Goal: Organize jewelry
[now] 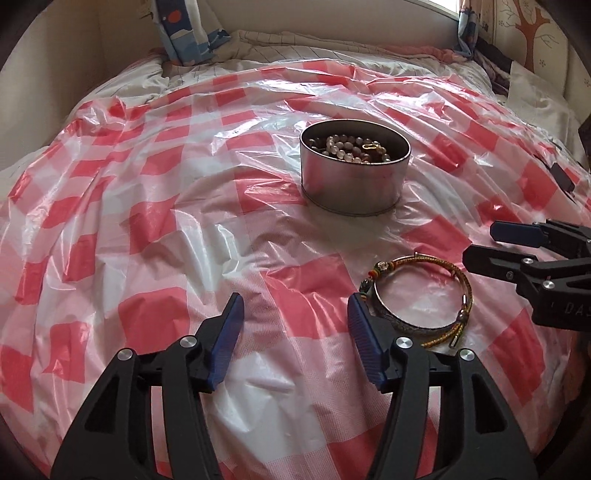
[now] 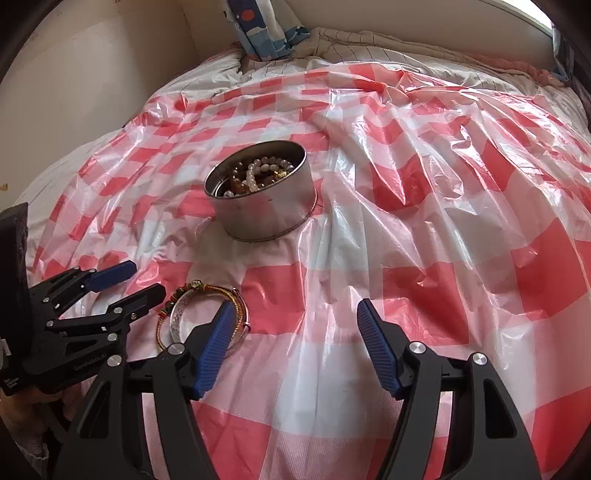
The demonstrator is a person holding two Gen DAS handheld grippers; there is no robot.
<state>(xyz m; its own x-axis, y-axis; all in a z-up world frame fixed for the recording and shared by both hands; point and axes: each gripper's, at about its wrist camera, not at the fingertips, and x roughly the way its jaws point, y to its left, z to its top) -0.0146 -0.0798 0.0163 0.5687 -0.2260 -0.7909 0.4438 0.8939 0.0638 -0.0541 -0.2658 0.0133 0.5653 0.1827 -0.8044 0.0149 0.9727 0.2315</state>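
A round metal tin (image 1: 352,173) (image 2: 264,199) stands on the red-and-white checked plastic sheet and holds several bead bracelets (image 1: 351,147) (image 2: 258,173). A silver bangle (image 1: 399,314) (image 2: 181,317) and a gold braided cord bracelet (image 1: 428,264) (image 2: 210,290) lie together on the sheet in front of the tin. My left gripper (image 1: 295,306) (image 2: 146,278) is open and empty, its right finger beside the bangle. My right gripper (image 2: 295,314) (image 1: 480,245) is open and empty, its left finger over the bracelets' edge.
The plastic sheet (image 1: 147,221) (image 2: 443,221) covers a bed with rumpled bedding (image 1: 295,44) at the back. A blue patterned curtain (image 2: 266,29) hangs by the wall. A dark object (image 1: 563,177) lies at the right edge.
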